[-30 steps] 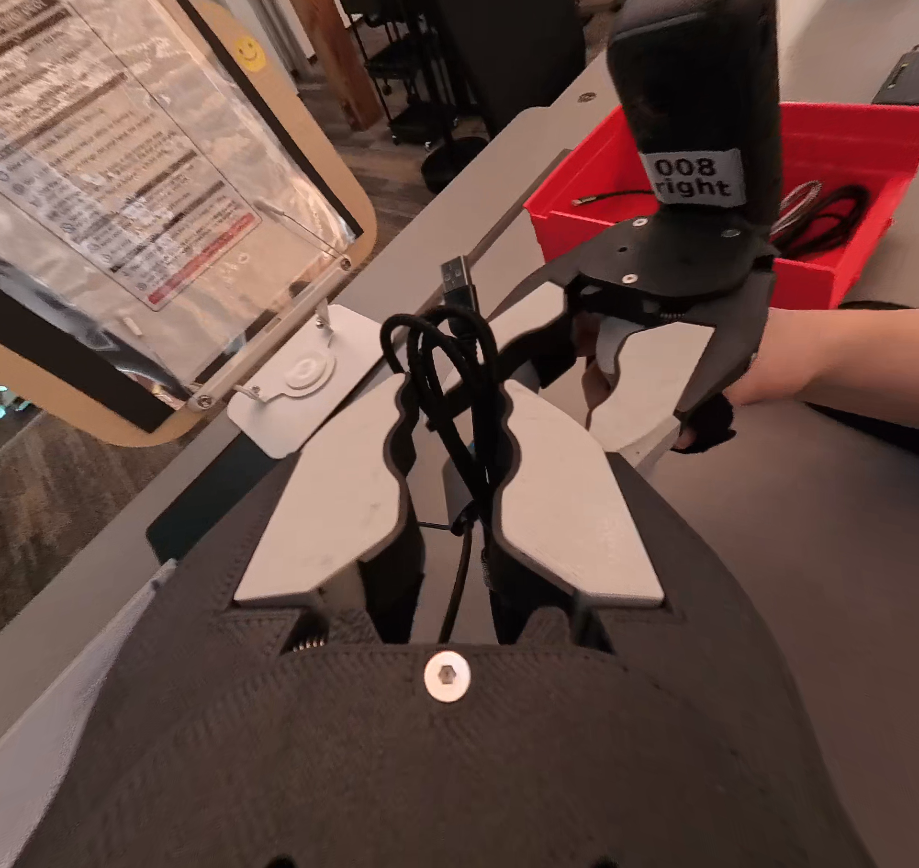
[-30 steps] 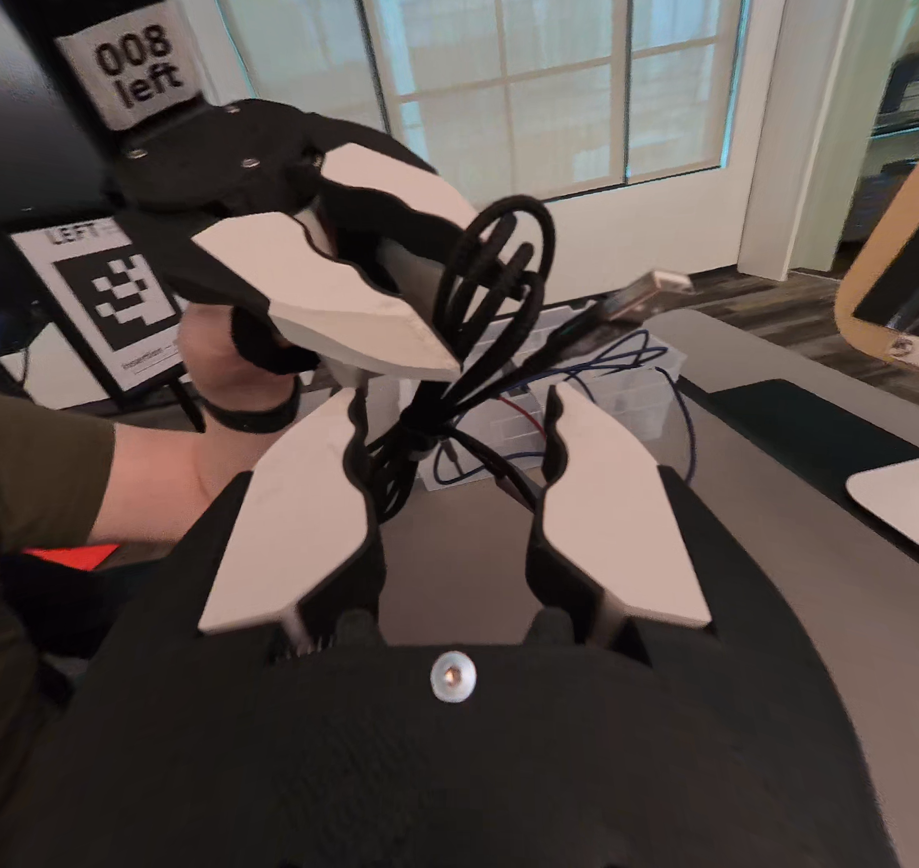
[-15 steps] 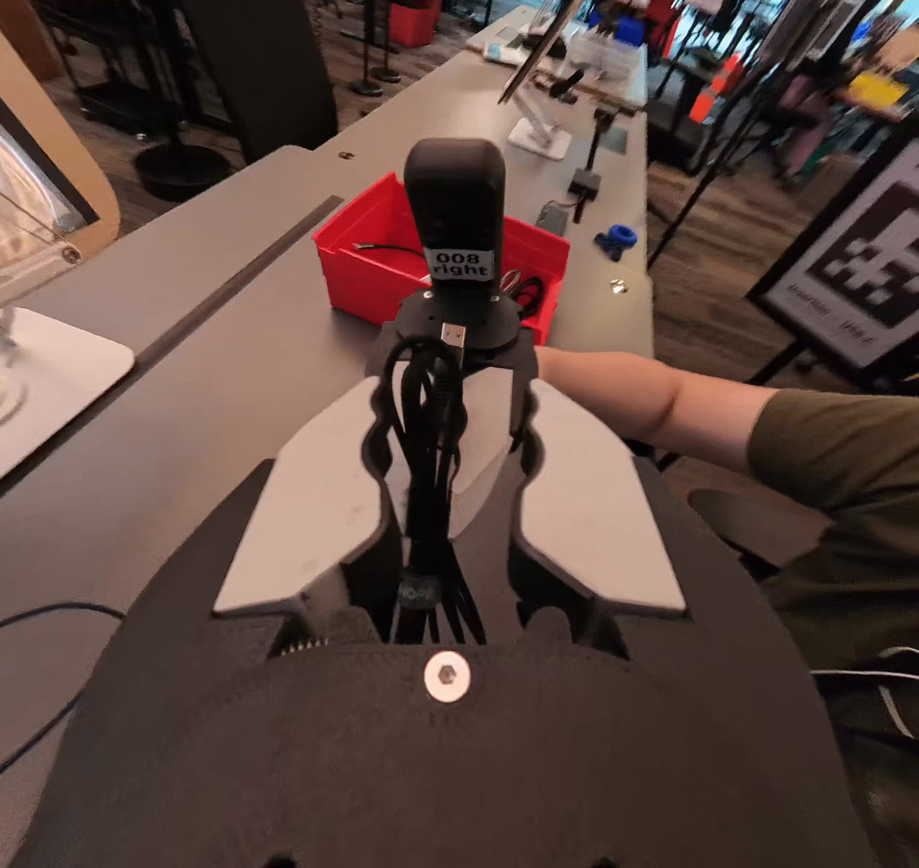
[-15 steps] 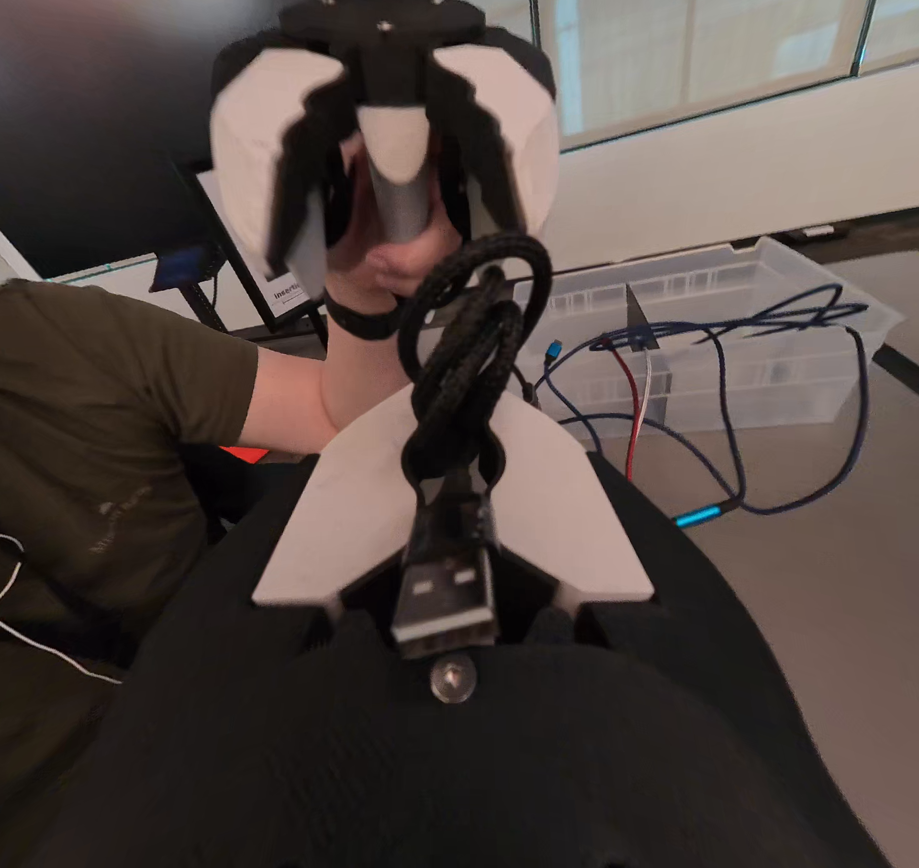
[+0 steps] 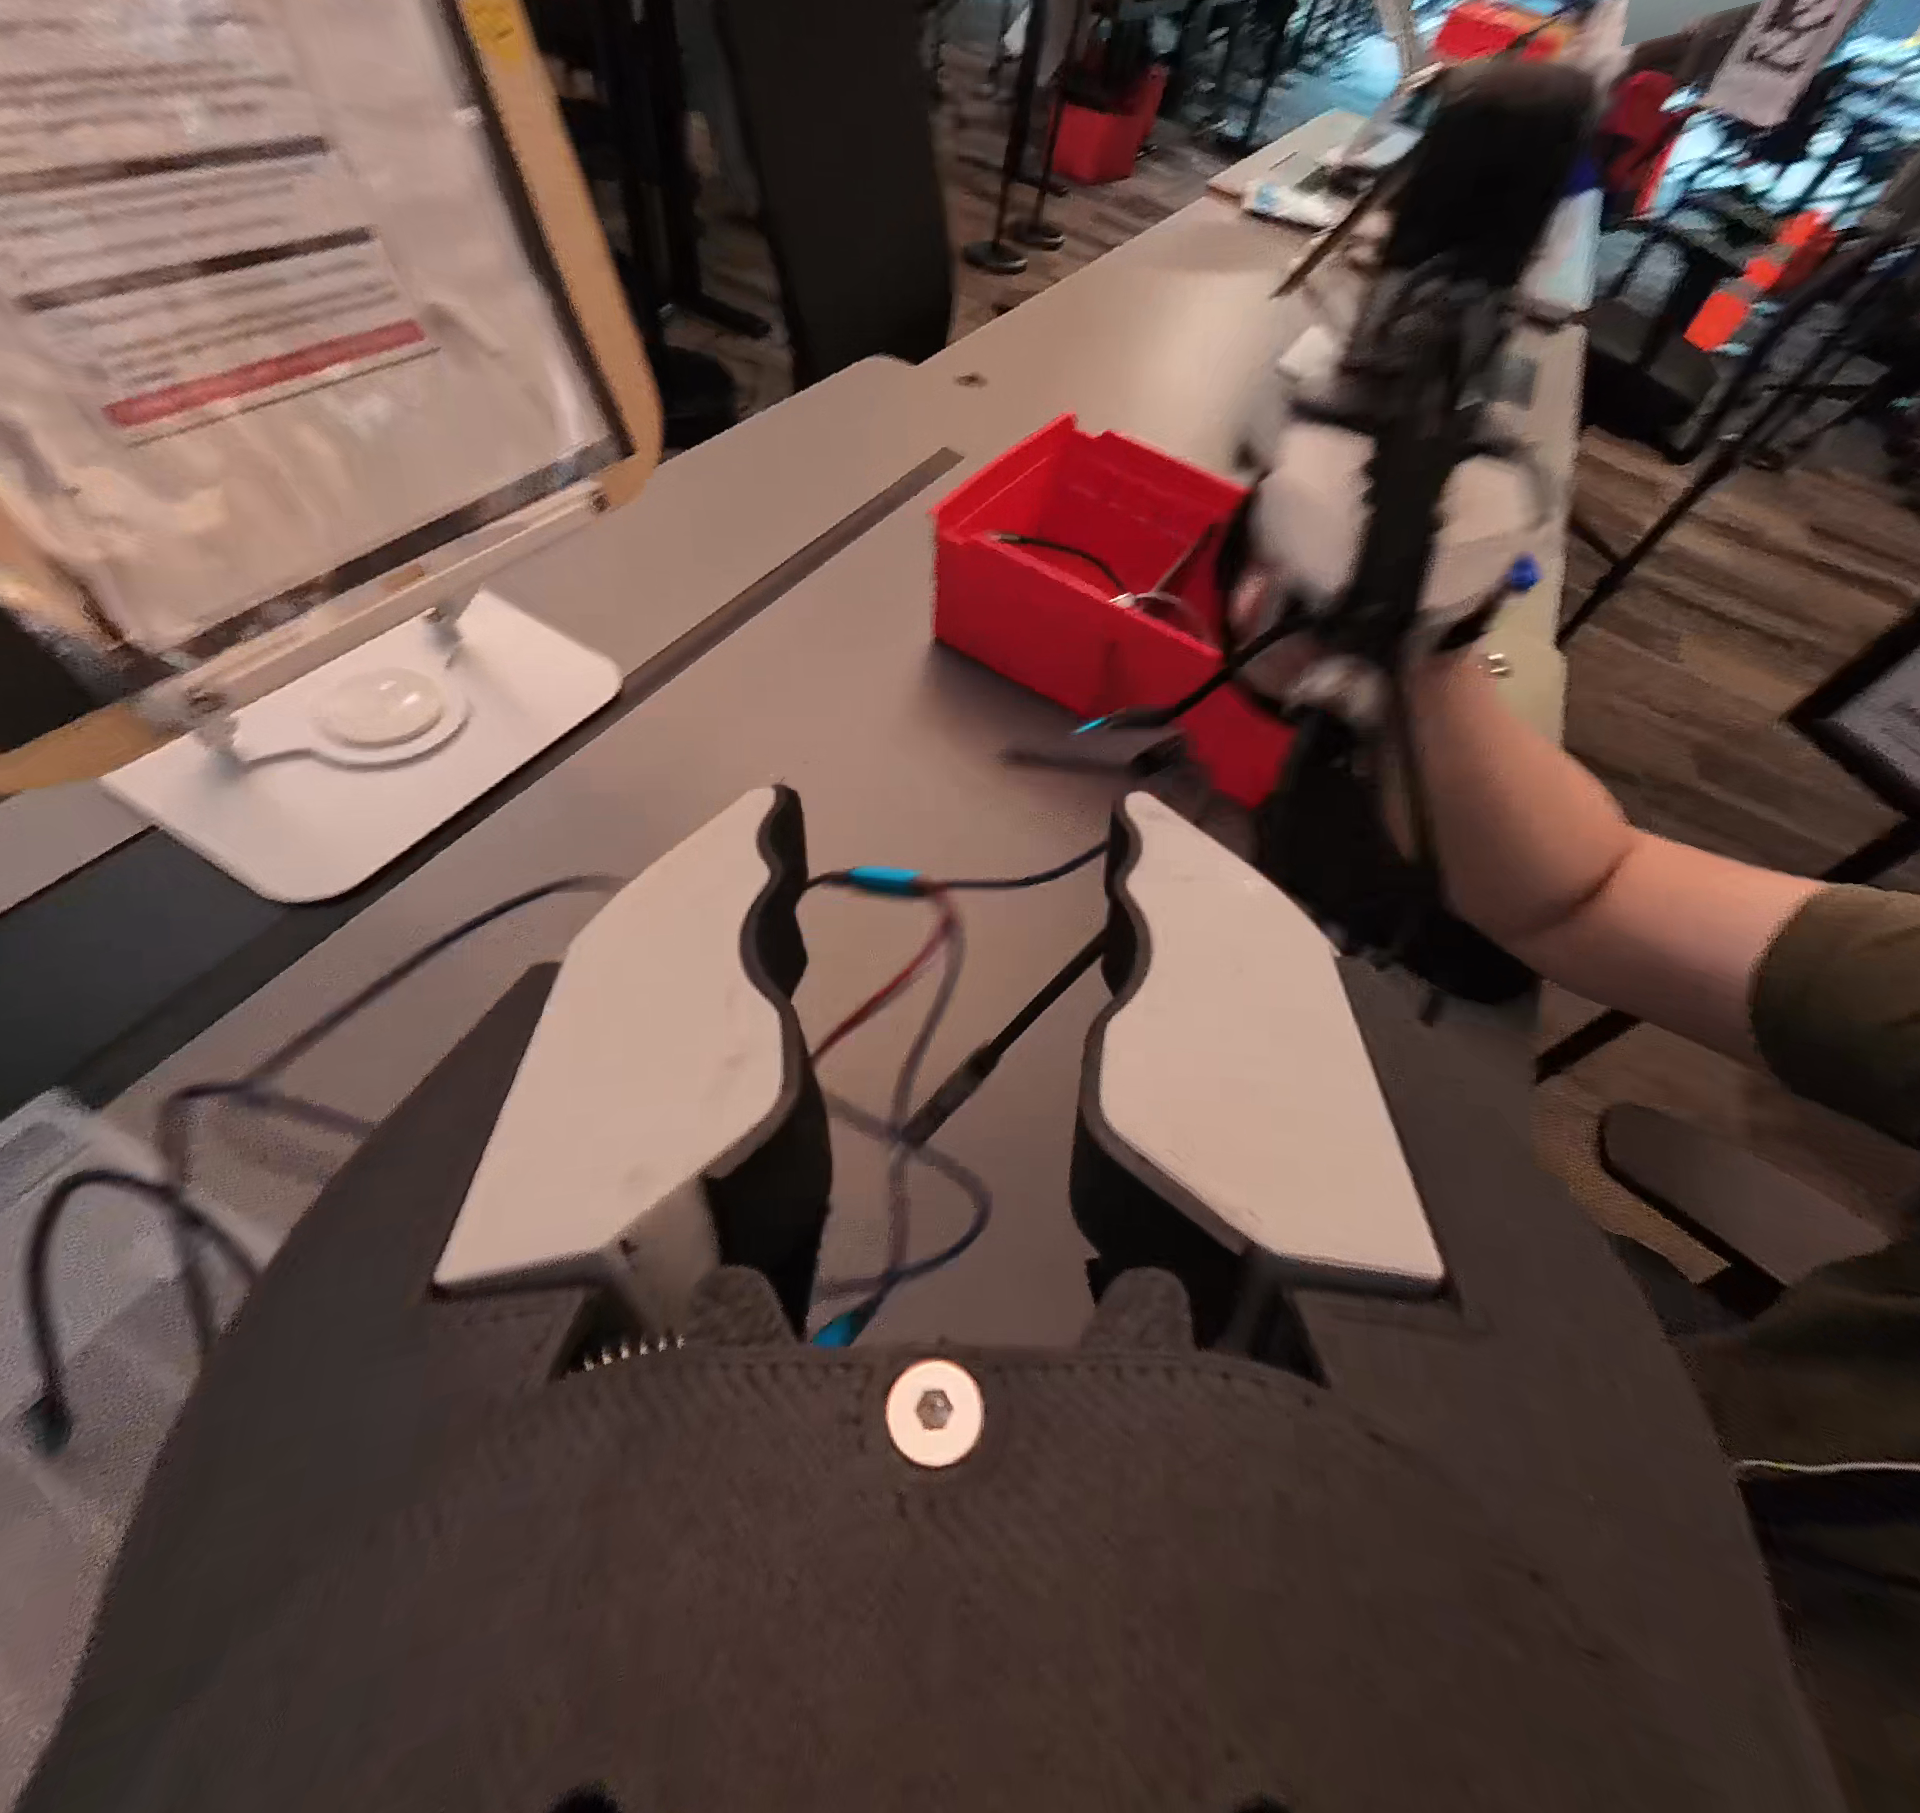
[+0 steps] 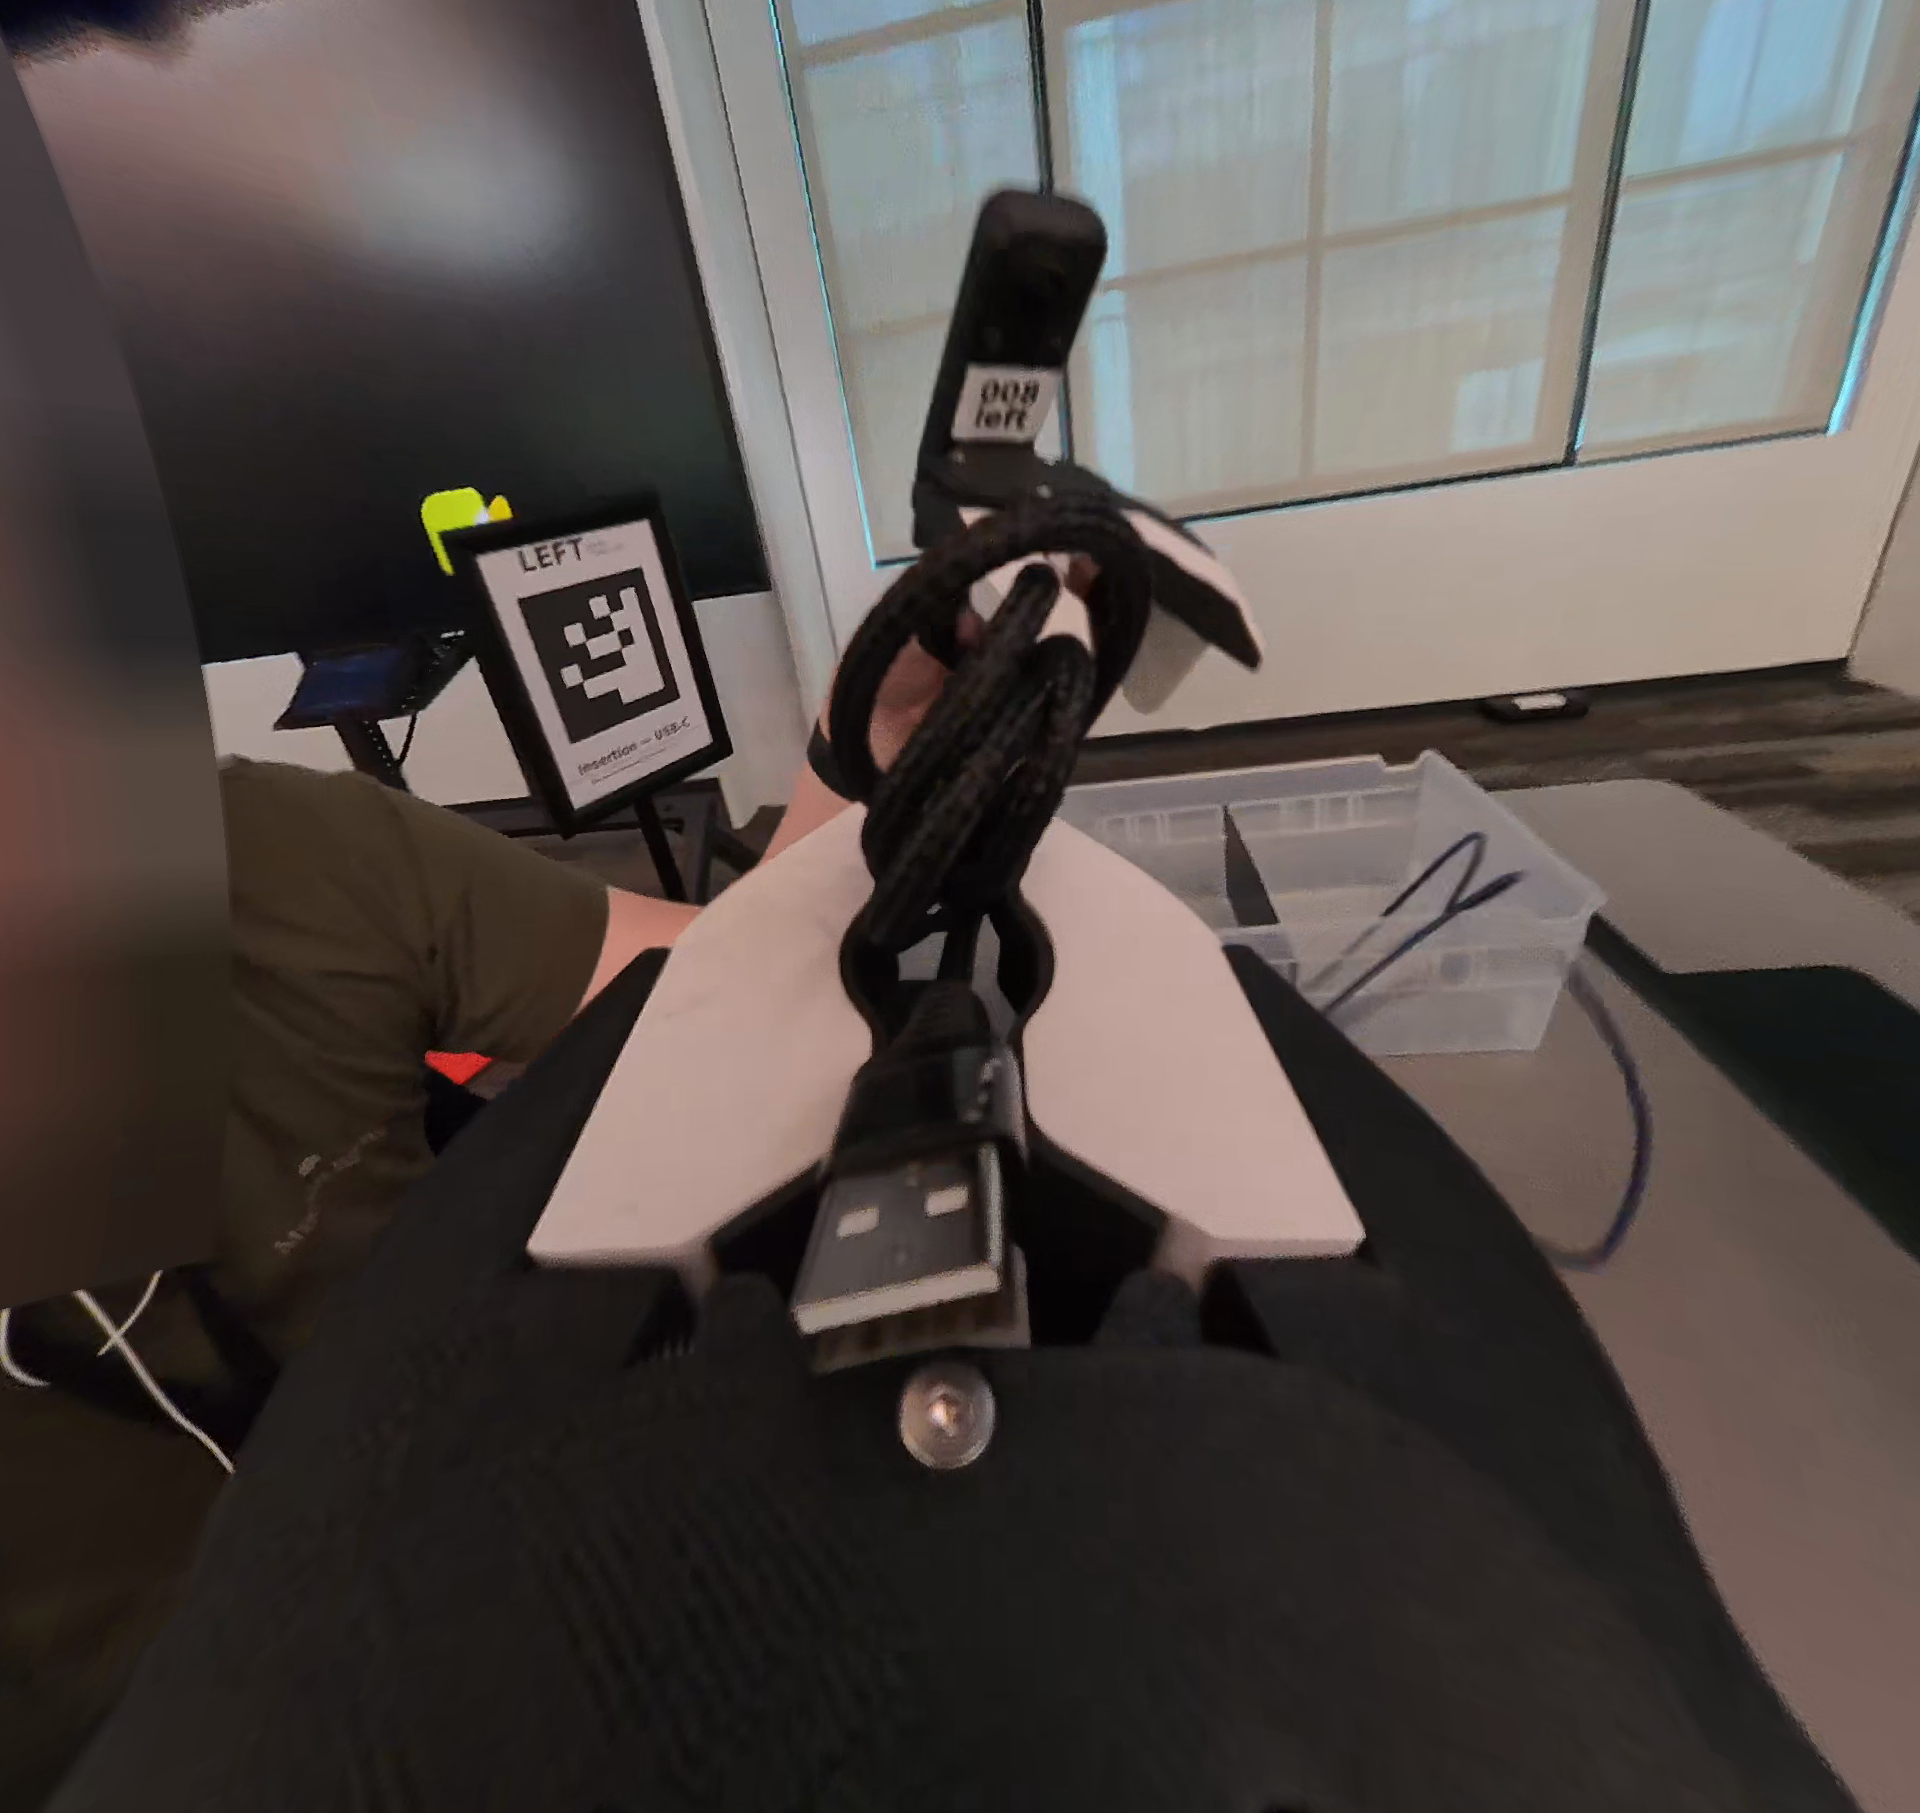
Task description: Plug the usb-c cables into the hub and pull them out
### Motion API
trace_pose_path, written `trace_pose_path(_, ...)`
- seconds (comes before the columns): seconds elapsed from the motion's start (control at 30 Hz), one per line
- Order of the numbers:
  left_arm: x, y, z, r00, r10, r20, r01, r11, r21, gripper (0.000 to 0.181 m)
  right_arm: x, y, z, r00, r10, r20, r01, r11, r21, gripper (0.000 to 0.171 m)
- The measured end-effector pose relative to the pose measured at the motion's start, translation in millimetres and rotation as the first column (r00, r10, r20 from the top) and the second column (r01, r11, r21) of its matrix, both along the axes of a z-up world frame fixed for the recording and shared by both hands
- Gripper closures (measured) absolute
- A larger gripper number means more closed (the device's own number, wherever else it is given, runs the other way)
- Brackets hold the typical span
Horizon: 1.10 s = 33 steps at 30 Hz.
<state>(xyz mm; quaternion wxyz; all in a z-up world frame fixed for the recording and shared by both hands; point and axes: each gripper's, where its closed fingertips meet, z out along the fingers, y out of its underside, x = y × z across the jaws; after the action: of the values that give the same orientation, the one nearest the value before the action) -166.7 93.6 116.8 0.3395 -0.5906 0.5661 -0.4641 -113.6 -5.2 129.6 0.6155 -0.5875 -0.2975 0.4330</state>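
My right gripper (image 6: pixel 945 890) is shut on a coiled black braided cable bundle (image 6: pixel 966 724), held above the table. Its flat metal plug (image 6: pixel 904 1244) points back at the camera. My left gripper (image 5: pixel 951 828) is open and empty, low over loose blue (image 5: pixel 883 875), red (image 5: pixel 883 994) and black (image 5: pixel 997 1046) cables lying on the grey table (image 5: pixel 727 620). In the left wrist view the right gripper (image 5: pixel 1382 558) shows blurred, with the bundle, in front of the red bin (image 5: pixel 1060 600). A small dark flat piece (image 5: pixel 1091 753) lies by the bin; I cannot tell what it is.
A framed sign on a white stand (image 5: pixel 364 724) is at the table's left. A clear plastic bin (image 6: pixel 1455 932) with blue cables sits behind the bundle. A marker board on a stand (image 6: pixel 592 641) and a window are beyond. A person's arm (image 5: pixel 1558 890) reaches in from the right.
The left gripper has let go of the black bundle, opened wide and swung down over the loose cables. The right gripper keeps the bundle and has drawn away toward the red bin.
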Motion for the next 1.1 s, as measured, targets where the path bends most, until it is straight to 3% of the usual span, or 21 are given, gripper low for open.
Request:
trace_pose_path(0.13,-10,29,-17,0.987,0.122,-0.100,-0.114,0.990,0.084,0.127,20,-15,24,0.998,-0.065,-0.014,0.066,0.996,0.056,0.155)
trace_pose_path(0.27,-18,39,-35,0.963,0.170,-0.209,-0.141,0.979,0.145,0.126,33,-23,29,0.993,-0.112,0.030,0.111,0.993,0.037,0.155)
trace_pose_path(0.47,-73,96,-98,0.748,0.396,-0.533,-0.236,0.909,0.344,0.116,38,-27,28,0.986,-0.147,0.084,0.145,0.989,0.025,0.155)
trace_pose_path(0.53,-89,108,-108,0.729,0.395,-0.559,-0.210,0.906,0.366,0.110,38,-26,27,0.987,-0.140,0.084,0.139,0.990,0.019,0.155)
trace_pose_path(0.7,-95,121,-125,0.829,0.255,-0.499,-0.075,0.933,0.353,0.108,39,-23,22,0.984,-0.143,0.105,0.143,0.990,0.004,0.155)
trace_pose_path(0.83,-91,127,-153,0.818,0.180,-0.546,-0.018,0.957,0.289,0.103,36,-21,18,0.985,-0.133,0.109,0.135,0.991,-0.012,0.155)
trace_pose_path(1.1,-71,126,-189,0.837,0.024,-0.547,0.050,0.991,0.120,0.117,32,-16,11,0.983,-0.127,0.136,0.132,0.991,-0.031,0.155)
